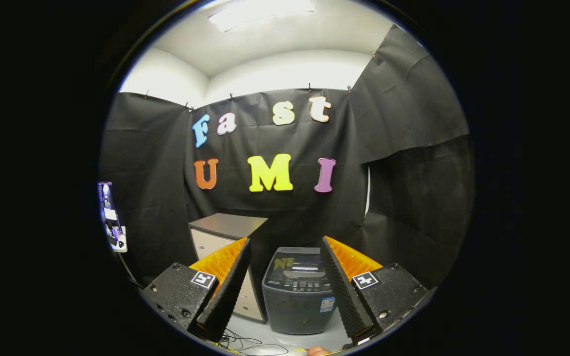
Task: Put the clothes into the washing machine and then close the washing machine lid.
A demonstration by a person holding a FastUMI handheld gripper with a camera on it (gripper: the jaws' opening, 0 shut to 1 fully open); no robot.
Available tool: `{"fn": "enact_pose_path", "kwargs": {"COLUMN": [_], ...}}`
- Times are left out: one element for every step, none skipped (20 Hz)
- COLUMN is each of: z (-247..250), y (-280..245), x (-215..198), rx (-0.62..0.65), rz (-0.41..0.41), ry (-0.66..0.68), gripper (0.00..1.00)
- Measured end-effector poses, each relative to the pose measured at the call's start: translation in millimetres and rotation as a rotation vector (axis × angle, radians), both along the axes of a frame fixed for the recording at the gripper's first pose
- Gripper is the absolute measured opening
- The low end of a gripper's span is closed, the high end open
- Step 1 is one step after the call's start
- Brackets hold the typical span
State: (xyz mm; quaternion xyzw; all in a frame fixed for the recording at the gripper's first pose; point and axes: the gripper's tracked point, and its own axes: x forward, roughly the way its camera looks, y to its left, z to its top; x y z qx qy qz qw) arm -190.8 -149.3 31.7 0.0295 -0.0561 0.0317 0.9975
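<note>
Washing machine (pixel 297 291) stands on the pale floor (pixel 285 338) against the black cloth wall, lid down, control panel facing the camera; seen between and beyond the fingers. Cabinet (pixel 225 237) just beside it, partly behind one finger. Gripper (pixel 285 244) spread wide, holding nothing, well short of the machine. Cables (pixel 245 343) lie on the floor below the fingers.
</note>
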Motion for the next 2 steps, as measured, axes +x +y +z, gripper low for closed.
{"fn": "enact_pose_path", "kwargs": {"z": [1.9, 5.1], "y": [-0.2, -0.2], "x": [-1.2, -3.7], "rx": [-0.007, -0.016], "rz": [0.011, 0.018], "ry": [-0.005, -0.011], "gripper": [0.83, 0.83]}}
